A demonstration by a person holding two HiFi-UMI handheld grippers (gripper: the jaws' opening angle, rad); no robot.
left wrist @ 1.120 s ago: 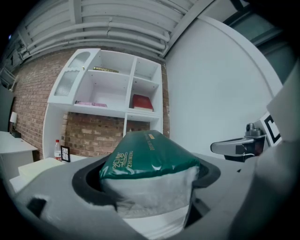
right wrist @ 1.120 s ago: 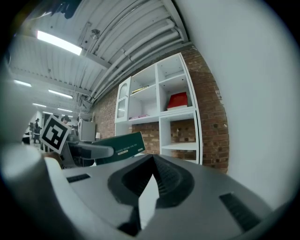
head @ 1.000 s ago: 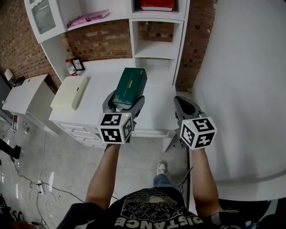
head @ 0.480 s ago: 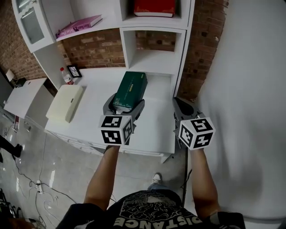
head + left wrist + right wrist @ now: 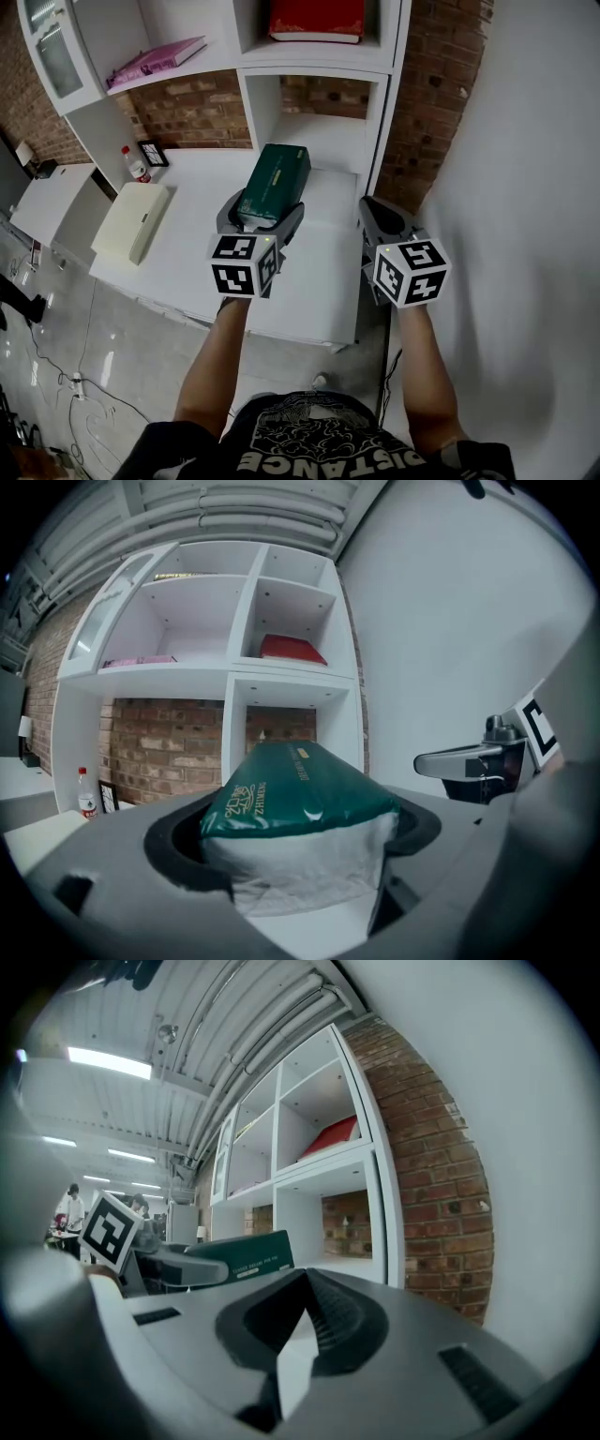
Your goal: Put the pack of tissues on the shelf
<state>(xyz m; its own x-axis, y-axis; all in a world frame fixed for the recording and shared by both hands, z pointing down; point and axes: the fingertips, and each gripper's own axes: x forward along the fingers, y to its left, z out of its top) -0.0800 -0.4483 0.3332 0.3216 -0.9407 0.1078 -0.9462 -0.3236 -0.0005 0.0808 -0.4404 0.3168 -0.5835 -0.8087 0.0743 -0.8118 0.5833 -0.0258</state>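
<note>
The pack of tissues (image 5: 273, 181) is dark green with a white end, and my left gripper (image 5: 260, 217) is shut on that near end (image 5: 305, 869). It is held level above the white desk (image 5: 197, 246), pointing at the open lower cubby (image 5: 317, 127) of the white shelf unit. My right gripper (image 5: 379, 218) is shut with nothing in it, level with the left one near the desk's right end. In the right gripper view the pack (image 5: 251, 1253) and the left gripper (image 5: 183, 1266) show at the left. The right gripper (image 5: 473, 760) shows in the left gripper view.
A red book (image 5: 317, 19) lies in the cubby above and a pink book (image 5: 155, 61) on the left shelf. A cream box (image 5: 130, 221), a small bottle (image 5: 134, 163) and a picture frame (image 5: 152, 152) stand on the desk's left. A brick wall (image 5: 427, 112) and a white wall flank the right.
The person has stepped closer to the desk and shelf, so both sit nearer and lower in view. Both grippers keep their pose, the left still clamped on the pack.
</note>
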